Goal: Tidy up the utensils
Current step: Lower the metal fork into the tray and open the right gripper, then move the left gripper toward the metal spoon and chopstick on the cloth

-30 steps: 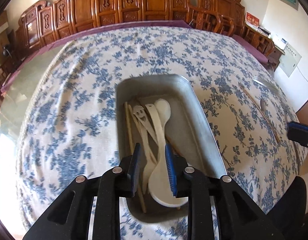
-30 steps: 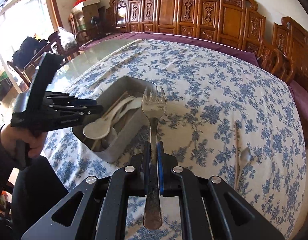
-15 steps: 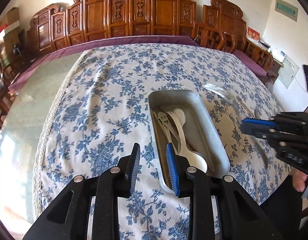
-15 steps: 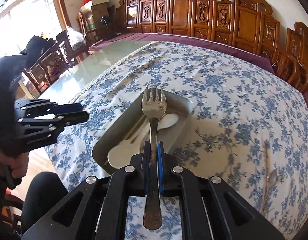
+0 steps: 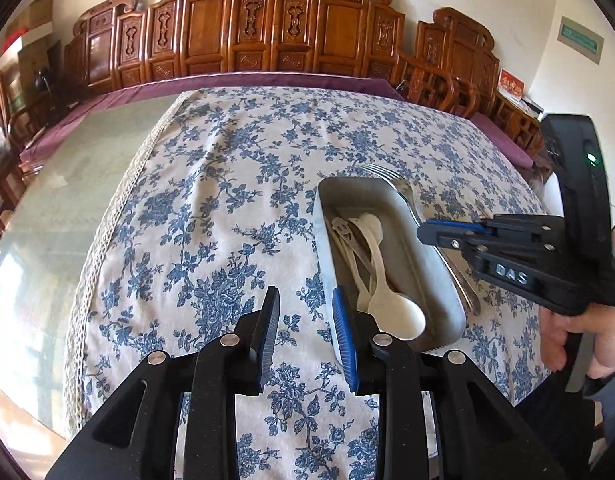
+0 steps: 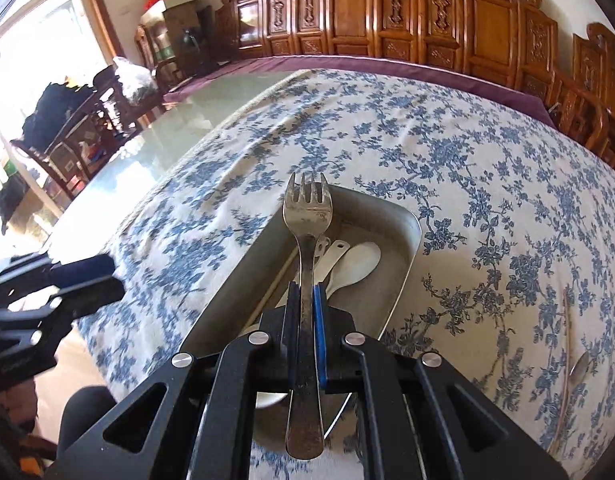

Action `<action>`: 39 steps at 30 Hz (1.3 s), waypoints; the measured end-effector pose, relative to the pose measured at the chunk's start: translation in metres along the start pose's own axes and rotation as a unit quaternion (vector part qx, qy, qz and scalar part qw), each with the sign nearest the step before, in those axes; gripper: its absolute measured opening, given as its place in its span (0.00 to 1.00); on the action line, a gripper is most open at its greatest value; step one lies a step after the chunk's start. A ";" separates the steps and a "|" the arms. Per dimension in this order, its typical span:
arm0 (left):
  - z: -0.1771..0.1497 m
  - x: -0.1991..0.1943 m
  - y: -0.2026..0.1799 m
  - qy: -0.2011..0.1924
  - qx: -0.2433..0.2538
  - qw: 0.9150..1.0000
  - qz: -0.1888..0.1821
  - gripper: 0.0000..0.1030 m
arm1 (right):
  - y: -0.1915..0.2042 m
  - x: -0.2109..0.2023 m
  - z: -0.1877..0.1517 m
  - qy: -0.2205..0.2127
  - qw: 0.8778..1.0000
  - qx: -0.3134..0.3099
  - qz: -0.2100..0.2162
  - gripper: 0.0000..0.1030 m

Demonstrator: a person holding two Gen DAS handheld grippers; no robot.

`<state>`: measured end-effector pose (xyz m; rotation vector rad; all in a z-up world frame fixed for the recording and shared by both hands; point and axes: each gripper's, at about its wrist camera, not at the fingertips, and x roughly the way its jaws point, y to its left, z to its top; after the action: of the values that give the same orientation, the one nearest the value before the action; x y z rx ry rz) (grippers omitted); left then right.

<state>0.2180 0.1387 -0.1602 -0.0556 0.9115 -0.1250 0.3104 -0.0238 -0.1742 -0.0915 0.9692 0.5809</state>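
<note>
Right now the right gripper (image 6: 306,308) pinches a metal fork (image 6: 307,216) by the middle of its handle, jaws pressed tight on it, tines pointing forward and away. It hangs over the metal tray (image 6: 403,264), lined up roughly with the tray's long axis, which looks deliberate: a long utensil only lies flat in there if it goes in lengthwise. From the left wrist view the fork (image 5: 403,192) sits above the tray's right-hand rim (image 5: 439,264), tines out past the far corner, so it seems not quite centred over the opening yet. Whether it touches the rim I cannot tell.

Already in the tray lie pale plastic pieces: a spoon (image 5: 399,314) with its bowl at the near end, a slotted one with a smiley cut-out (image 5: 341,226), and at least one thin stick (image 6: 273,284) along the left wall. They all point the same way, which leaves a free strip on the right side of the tray floor where the fork would probably fit.

The left gripper (image 5: 305,332) is empty, jaws spread, hovering over the tablecloth (image 5: 195,208) just beside the tray's near left corner; likely parked clear so the two tools do not clash.

Still out on the cloth, well apart to the right, are a small spoon (image 6: 580,366) and a stick (image 6: 567,364), so the sorting is partly done, I'd judge
</note>
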 end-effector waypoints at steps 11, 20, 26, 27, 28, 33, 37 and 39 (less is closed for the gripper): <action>-0.004 0.006 0.000 0.007 0.003 1.000 -0.003 0.25 | -0.006 0.046 -0.011 0.037 0.999 0.031 -0.019 0.09; -0.006 0.008 -0.010 0.007 0.016 1.000 0.001 0.25 | -0.009 0.037 -0.014 0.027 0.999 0.026 -0.007 0.10; -0.007 0.004 -0.025 0.001 0.028 1.000 0.000 0.27 | -0.021 0.001 -0.021 -0.006 1.000 0.014 -0.006 0.10; -0.006 0.003 -0.027 0.000 0.028 1.000 -0.002 0.32 | -0.025 -0.005 -0.023 -0.009 1.000 0.012 -0.008 0.10; -0.006 0.003 -0.031 -0.002 0.028 1.000 -0.005 0.39 | -0.031 -0.014 -0.029 -0.015 1.000 0.006 -0.012 0.10; -0.003 0.013 -0.056 0.006 0.038 0.999 -0.009 0.52 | -0.067 -0.051 -0.054 -0.029 0.998 -0.019 -0.052 0.10; 0.000 0.026 -0.090 0.011 0.058 0.998 -0.014 0.63 | -0.111 -0.074 -0.075 -0.033 0.996 -0.011 -0.084 0.10; 0.002 0.031 -0.106 0.010 0.063 0.998 -0.022 0.66 | -0.134 -0.083 -0.086 -0.033 0.994 -0.002 -0.100 0.10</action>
<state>0.2294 0.0295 -0.1727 0.0430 0.9218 -0.2248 0.2785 -0.2003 -0.1813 -0.1688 0.8821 0.3987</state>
